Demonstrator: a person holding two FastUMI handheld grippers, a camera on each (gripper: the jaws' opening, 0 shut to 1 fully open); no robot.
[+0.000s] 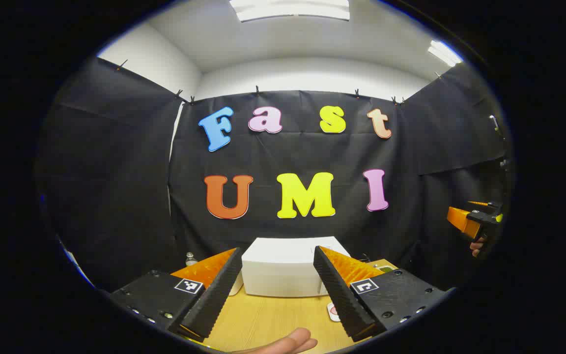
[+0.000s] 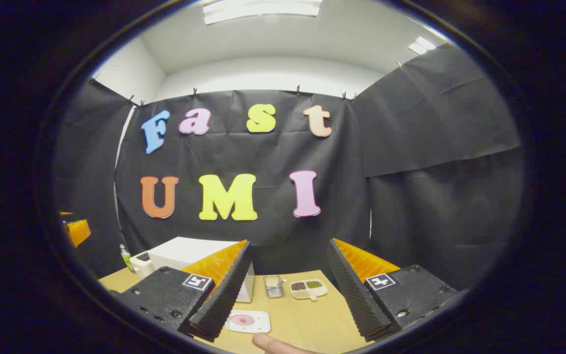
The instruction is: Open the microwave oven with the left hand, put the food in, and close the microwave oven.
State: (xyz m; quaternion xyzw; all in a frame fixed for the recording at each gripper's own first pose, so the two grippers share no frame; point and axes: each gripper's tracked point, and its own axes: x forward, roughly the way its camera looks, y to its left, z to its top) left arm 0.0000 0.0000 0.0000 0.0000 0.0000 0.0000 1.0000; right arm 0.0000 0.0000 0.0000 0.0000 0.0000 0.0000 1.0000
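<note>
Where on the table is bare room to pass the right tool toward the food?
Bare wood lies between the white plate and the compartment tray, and right of both. It is crowded farther back: the metal tin sits beside the tray, close to the microwave oven.

Left gripper (image 1: 278,290): jaws apart, nothing between | ahead: bare table (image 1: 268,319), then microwave (image 1: 283,273), door closed, blocking the way | right gripper (image 2: 288,290): jaws apart, nothing between | ahead: bare wood, white plate (image 2: 247,321) low left, metal tin (image 2: 273,286) and divided dish (image 2: 308,289) near the wall, microwave at left.
</note>
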